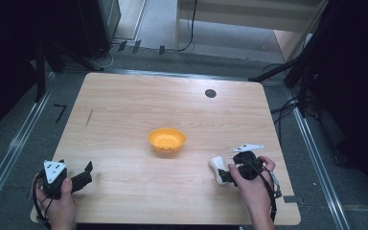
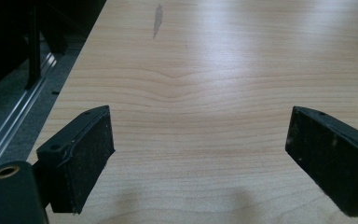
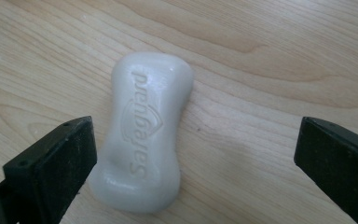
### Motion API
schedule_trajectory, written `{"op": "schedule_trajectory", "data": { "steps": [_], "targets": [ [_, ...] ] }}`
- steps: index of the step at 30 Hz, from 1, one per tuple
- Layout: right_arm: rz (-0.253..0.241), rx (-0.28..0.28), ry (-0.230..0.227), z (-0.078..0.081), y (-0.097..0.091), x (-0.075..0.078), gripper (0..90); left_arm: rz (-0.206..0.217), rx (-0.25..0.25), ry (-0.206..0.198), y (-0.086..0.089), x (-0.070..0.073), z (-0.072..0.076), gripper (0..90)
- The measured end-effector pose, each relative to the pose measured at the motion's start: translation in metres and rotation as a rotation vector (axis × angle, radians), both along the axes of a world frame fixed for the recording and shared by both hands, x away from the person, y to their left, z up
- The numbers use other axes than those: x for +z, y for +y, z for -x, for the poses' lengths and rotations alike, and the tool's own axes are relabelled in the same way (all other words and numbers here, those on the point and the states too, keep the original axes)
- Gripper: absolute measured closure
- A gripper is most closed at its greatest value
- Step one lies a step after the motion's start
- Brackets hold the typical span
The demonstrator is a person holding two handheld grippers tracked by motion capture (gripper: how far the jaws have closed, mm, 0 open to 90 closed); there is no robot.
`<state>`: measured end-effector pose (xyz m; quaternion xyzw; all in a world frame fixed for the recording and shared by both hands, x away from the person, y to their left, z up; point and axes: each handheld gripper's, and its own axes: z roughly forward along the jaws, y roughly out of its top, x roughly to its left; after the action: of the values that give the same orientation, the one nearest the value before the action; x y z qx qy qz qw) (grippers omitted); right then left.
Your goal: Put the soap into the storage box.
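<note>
1. While the white bar of soap (image 3: 142,135) lies flat on the table (image 1: 124,120), near its right front part, the right hand-held gripper (image 3: 191,168) has its jaws spread wide around it.
2. In the right gripper view, the soap sits just beside the left jaw, and there's bare wood between it and the right jaw.
3. The brand name is pressed into the soap's top face.
4. Further out, the orange bowl (image 1: 166,140) stands at the middle of the table, well apart from the soap.
5. Over at the left front corner, the left hand-held gripper (image 2: 200,158) is wide too, nothing but wood between its jaws.
6. A small dark disc (image 1: 210,93) sits near the far edge.
</note>
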<state>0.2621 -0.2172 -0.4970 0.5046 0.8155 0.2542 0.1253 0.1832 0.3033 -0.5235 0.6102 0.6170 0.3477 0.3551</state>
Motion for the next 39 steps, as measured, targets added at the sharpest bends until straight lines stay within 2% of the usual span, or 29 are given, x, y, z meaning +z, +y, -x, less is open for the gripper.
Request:
{"op": "schedule_trajectory", "data": {
  "steps": [8, 17, 20, 22, 24, 26, 39],
  "targets": [
    [0.008, -0.003, 0.036, -0.005, 0.015, -0.007, 0.0, 0.009, 0.008, -0.001, 0.000, 0.000, -0.001, 8.0],
    [0.009, -0.005, 0.055, -0.007, 0.026, -0.012, 0.8, 0.014, 0.013, 0.001, 0.001, 0.000, -0.001, 8.0],
    [0.000, -0.011, 0.055, -0.008, 0.027, -0.013, 6.3, 0.014, 0.011, 0.001, 0.001, 0.000, -0.001, 8.0],
    [-0.013, -0.006, 0.059, -0.007, 0.028, -0.013, 13.6, 0.014, 0.013, 0.000, 0.001, 0.000, -0.001, 8.0],
    [-0.016, -0.004, 0.067, -0.007, 0.029, -0.013, 15.1, 0.014, 0.013, 0.001, 0.001, 0.000, -0.001, 8.0],
    [-0.024, 0.003, 0.077, -0.007, 0.030, -0.014, 23.4, 0.013, 0.012, 0.001, 0.001, 0.000, -0.001, 8.0],
    [-0.026, -0.003, 0.100, -0.008, 0.032, -0.019, 40.8, 0.013, 0.012, 0.003, 0.001, 0.000, -0.001, 8.0]
  ]
}}
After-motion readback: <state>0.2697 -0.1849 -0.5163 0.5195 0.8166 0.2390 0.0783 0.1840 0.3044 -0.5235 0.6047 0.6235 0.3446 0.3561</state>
